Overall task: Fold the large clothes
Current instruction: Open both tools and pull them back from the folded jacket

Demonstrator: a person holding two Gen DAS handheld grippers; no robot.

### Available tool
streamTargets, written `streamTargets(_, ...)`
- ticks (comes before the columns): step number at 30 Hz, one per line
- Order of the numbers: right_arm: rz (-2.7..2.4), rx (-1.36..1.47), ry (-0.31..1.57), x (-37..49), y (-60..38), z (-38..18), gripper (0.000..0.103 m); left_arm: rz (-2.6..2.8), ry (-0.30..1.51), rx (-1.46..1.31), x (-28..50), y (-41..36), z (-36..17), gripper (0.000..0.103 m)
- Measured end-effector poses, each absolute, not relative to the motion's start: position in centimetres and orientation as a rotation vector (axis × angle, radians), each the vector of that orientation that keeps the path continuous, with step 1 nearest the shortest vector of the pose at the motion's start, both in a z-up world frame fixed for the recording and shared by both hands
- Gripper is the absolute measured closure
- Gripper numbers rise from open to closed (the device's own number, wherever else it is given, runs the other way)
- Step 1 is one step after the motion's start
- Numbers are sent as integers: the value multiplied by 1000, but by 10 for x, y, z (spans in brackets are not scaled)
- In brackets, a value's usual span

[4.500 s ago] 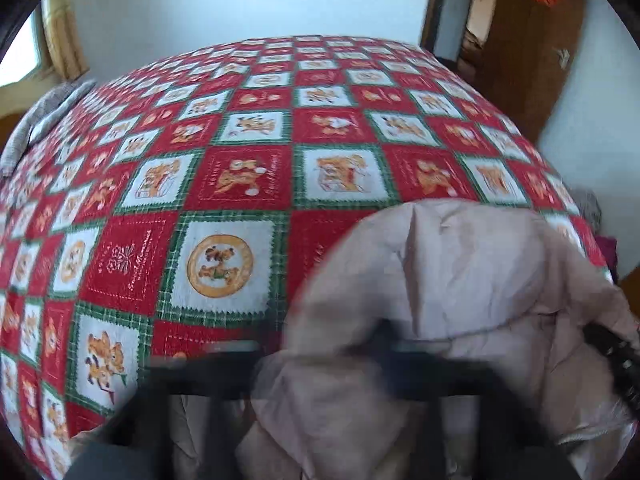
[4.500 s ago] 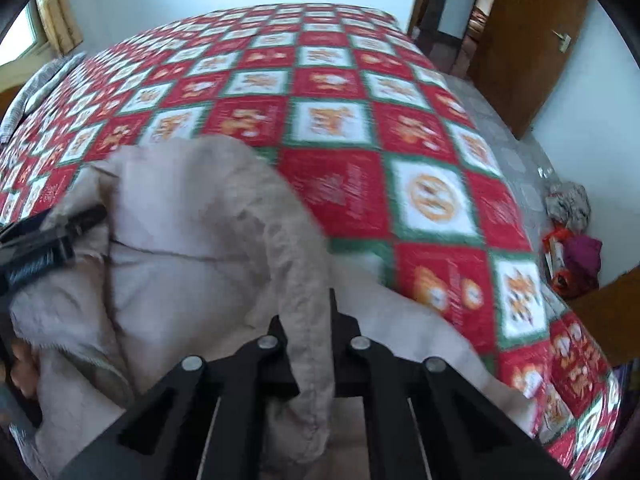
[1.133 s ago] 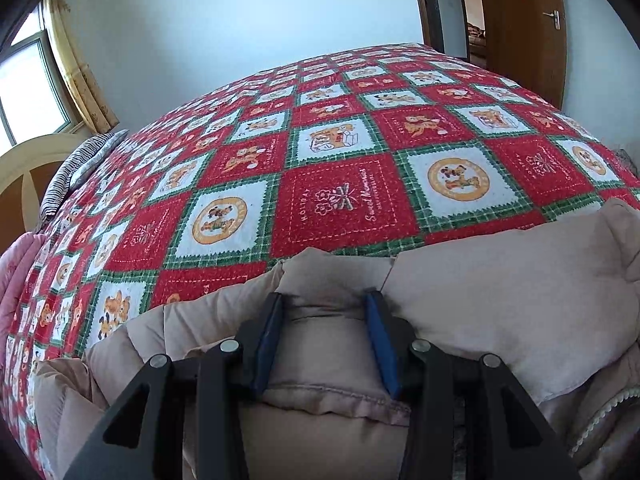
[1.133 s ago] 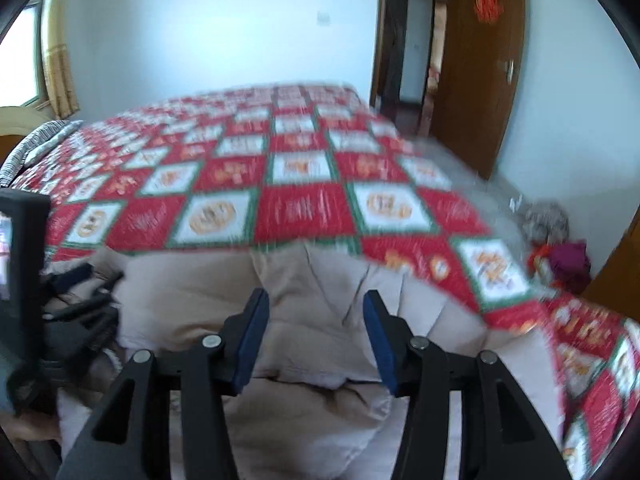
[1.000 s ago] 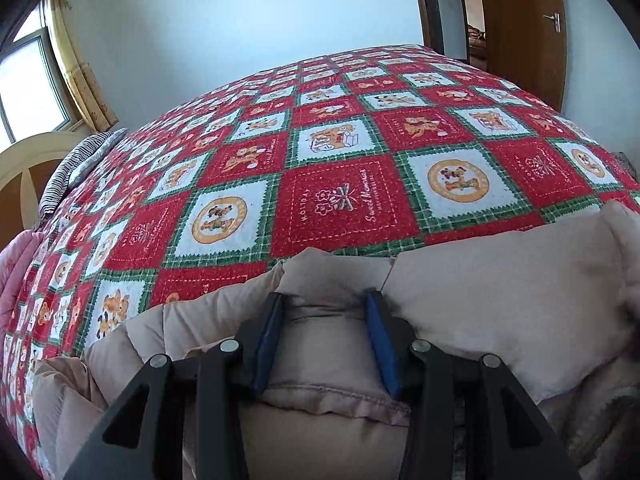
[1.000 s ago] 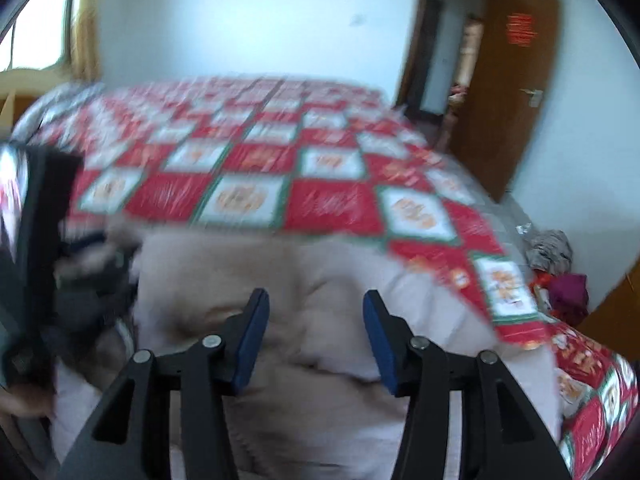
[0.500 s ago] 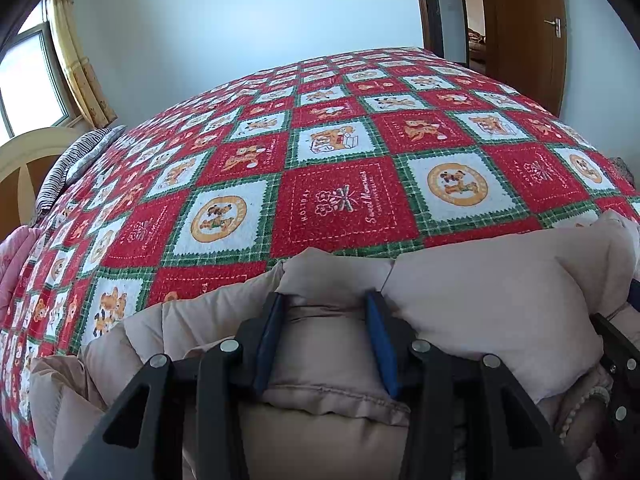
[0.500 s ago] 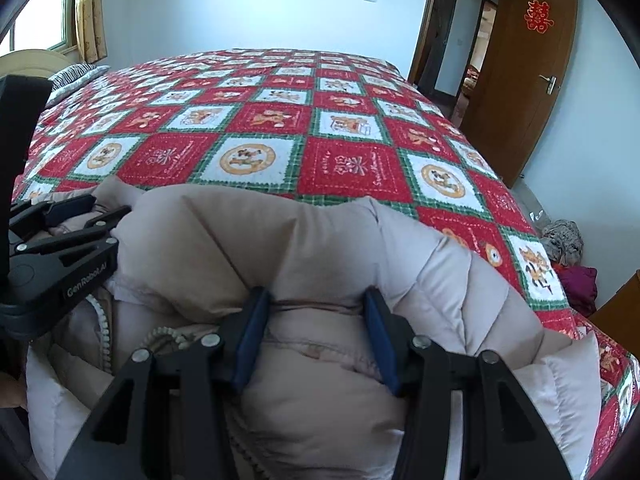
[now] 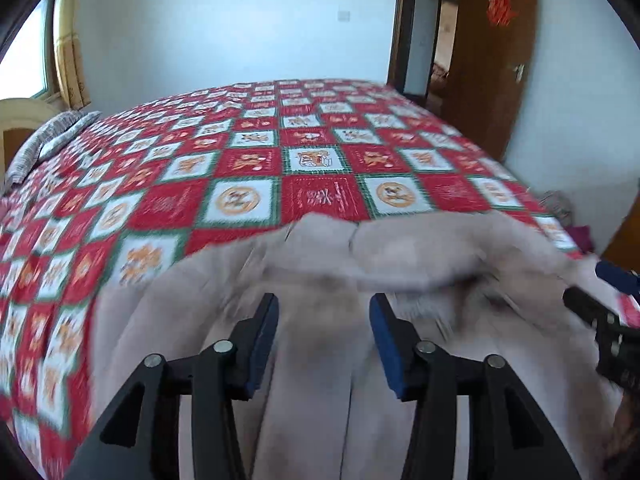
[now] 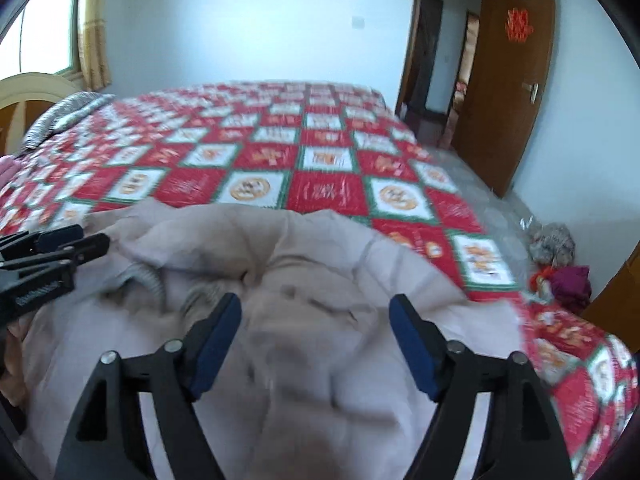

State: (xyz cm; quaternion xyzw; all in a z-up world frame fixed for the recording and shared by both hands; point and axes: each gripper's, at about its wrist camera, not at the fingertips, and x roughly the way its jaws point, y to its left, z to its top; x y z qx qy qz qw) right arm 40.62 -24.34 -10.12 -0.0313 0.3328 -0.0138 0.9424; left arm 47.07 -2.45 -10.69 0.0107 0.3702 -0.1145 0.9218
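Note:
A beige padded coat (image 9: 420, 248) lies bunched on the near part of a bed with a red, green and white patchwork quilt (image 9: 312, 160). My left gripper (image 9: 322, 308) is open above the coat, its blue pads apart and holding nothing. My right gripper (image 10: 316, 310) is open wider, also above the coat (image 10: 304, 240) and empty. The left gripper also shows at the left edge of the right wrist view (image 10: 56, 252); the right gripper shows at the right edge of the left wrist view (image 9: 600, 296). Both views are motion-blurred.
A striped pillow (image 9: 48, 140) and a curved wooden headboard (image 10: 36, 92) are at the far left. A brown door (image 10: 508, 80) stands open at the right. A heap of clothes (image 10: 560, 264) lies on the floor by the right wall.
Both grippers have let go of the coat and opened, the right one wider. Both have lifted and pulled back, and the coat has dropped onto the quilt.

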Motion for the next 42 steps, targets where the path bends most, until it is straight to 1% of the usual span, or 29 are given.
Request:
streamTargets(7, -32, -51, 578, 313, -251, -63, 23, -329, 704, -64, 347, 31, -83, 51)
streamTargets(11, -8, -49, 535, 267, -252, -48, 21, -342, 667, -123, 284, 63, -75, 41)
streamTargets(13, -5, -49, 507, 252, -252, -44, 21, -326, 655, -146, 257, 76, -74, 40)
streamTargets(16, 1, -39, 412, 227, -254, -37, 21, -322, 650, -224, 225, 96, -74, 40)
streamTargets(18, 28, -2, 346, 210, -258, -33, 21, -331, 635, -278, 206, 110, -72, 40)
streamTargets(20, 79, 82, 338, 204, -266, -30, 21, -322, 616, -298, 190, 124, -66, 40)
streamTargets(24, 260, 296, 429, 194, -286, -28, 21, -331, 576, -326, 157, 152, -45, 40)
streamTargets(28, 380, 330, 585, 174, -300, -27, 21, -325, 550, -231, 124, 173, -22, 39)
streamTargets(29, 412, 322, 634, 163, -303, -25, 21, -316, 536, -195, 114, 178, -17, 33)
streamTargets(30, 420, 303, 669, 151, -305, -24, 21, -311, 524, -171, 106, 182, -14, 24)
streamTargets(31, 411, 274, 699, 137, -308, -24, 21, -310, 513, -149, 97, 187, -13, 21)
streamTargets(32, 391, 242, 734, 122, -311, -23, 21, -316, 506, -130, 88, 190, -13, 19)
streamTargets(34, 351, 202, 823, 93, -318, -24, 19, -330, 524, -105, 82, 193, -19, 19)
streamTargets(38, 332, 216, 958, 46, -331, -31, 19, -345, 546, -66, 84, 188, -28, 19)
streamTargets(39, 343, 227, 960, 38, -335, -32, 18, -356, 549, -58, 87, 185, -29, 19)
streamTargets(41, 334, 226, 908, 28, -340, -38, 8, -363, 555, -50, 88, 185, -32, 18)
streamTargets(42, 304, 210, 872, 28, -338, -43, 1, -357, 571, -48, 94, 181, -36, 18)
